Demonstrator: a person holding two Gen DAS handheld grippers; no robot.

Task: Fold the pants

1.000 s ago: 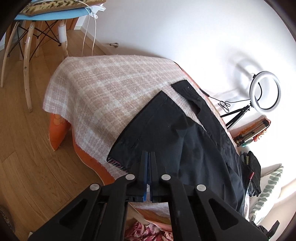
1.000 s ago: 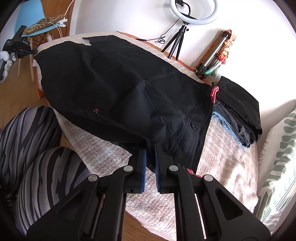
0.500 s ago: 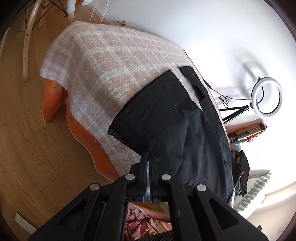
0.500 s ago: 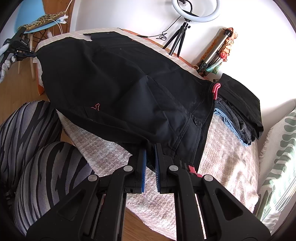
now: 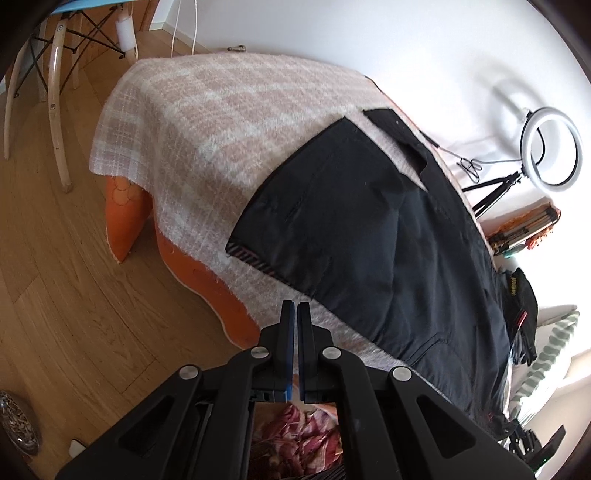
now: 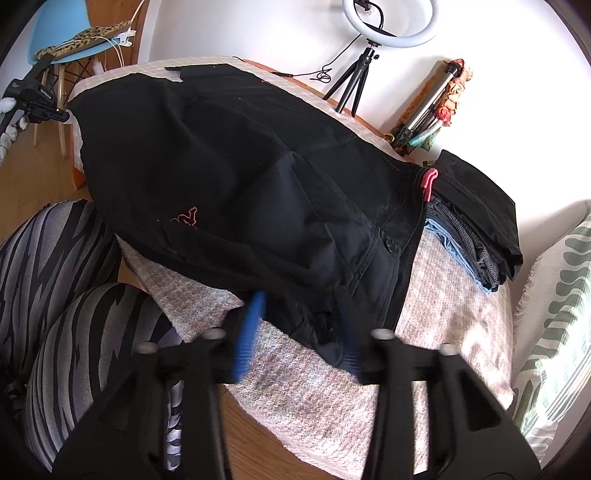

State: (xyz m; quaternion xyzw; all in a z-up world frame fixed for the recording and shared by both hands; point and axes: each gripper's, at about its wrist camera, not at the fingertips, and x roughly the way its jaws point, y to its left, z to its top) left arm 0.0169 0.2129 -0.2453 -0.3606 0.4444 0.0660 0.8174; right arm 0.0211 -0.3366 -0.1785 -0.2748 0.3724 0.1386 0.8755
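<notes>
Black pants [image 5: 369, 236] lie spread on a pink-and-white plaid blanket [image 5: 229, 122] over a low table. In the right wrist view the pants [image 6: 251, 177] show a small pink logo and the waistband at the right. My left gripper [image 5: 295, 314] is shut and empty, just off the pants' near edge over the blanket border. My right gripper [image 6: 299, 314] is open, blurred by motion, its jaws either side of the pants' near waist corner, with the cloth lying loose between them.
A stack of folded clothes [image 6: 476, 225] sits at the table's right end. A ring light on a tripod [image 6: 384, 22] stands behind by the wall. A striped cushion [image 6: 554, 314] lies right. The person's striped legs [image 6: 55, 295] are at left. A blue chair [image 6: 66, 40] stands far left.
My left gripper has let go of the pants' edge and drawn back off the cloth. My right gripper has opened, letting the waist corner drop.
</notes>
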